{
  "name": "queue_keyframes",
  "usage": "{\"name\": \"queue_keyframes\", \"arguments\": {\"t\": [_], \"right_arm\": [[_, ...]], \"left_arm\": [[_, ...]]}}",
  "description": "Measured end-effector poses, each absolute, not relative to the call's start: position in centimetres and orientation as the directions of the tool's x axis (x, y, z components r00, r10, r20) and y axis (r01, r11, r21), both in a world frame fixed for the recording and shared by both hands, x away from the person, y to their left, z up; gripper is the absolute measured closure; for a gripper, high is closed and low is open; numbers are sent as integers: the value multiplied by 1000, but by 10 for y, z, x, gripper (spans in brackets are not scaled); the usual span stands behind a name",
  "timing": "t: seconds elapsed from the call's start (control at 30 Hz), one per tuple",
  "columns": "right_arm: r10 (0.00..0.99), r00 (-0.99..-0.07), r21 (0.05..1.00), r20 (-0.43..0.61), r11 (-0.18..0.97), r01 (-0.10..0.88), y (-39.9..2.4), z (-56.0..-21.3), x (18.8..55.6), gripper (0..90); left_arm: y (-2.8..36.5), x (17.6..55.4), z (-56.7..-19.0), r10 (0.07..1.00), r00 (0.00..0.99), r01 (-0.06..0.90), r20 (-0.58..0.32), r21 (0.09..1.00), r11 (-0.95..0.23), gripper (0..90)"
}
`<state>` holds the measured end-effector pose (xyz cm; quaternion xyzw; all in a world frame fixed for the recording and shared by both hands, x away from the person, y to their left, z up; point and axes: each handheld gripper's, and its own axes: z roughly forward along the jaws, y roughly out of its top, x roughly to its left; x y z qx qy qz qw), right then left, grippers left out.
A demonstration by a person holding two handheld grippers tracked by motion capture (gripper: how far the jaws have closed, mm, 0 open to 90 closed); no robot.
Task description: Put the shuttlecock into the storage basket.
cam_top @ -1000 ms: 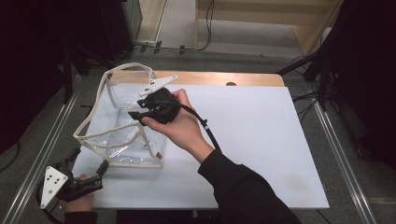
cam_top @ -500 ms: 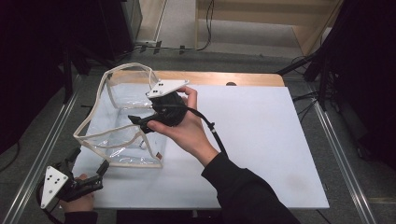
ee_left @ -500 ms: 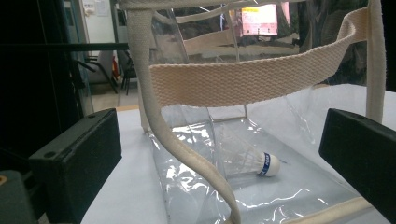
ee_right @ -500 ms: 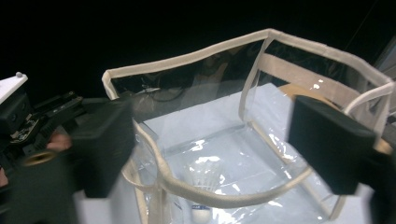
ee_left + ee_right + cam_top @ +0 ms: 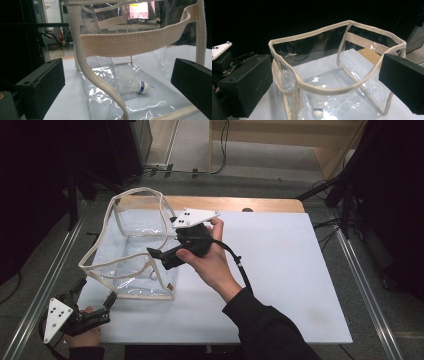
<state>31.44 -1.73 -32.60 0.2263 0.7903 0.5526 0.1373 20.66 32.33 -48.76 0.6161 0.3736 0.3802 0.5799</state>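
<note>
The shuttlecock [image 5: 318, 106] already lies inside the clear bag [image 5: 131, 251] on the surface — both the right gripper [image 5: 159, 256] and left gripper [image 5: 95, 295] gape wide, empty — little seems left.

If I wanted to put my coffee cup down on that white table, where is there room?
The right half of the white sheet is bare, between the right hand and the table's metal rail. The near strip in front of the clear bag is tighter: the left gripper sits there. The bag, holding a shuttlecock, fills the left side.
</note>
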Motion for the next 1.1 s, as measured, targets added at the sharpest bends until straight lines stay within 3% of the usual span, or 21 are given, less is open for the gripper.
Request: {"name": "queue_keyframes", "arguments": {"t": [1.1], "right_arm": [[615, -789, 954, 22, 224, 201, -85, -365, 297, 0]], "left_arm": [[322, 207, -488, 901, 432, 24, 44, 998, -60, 0]]}}
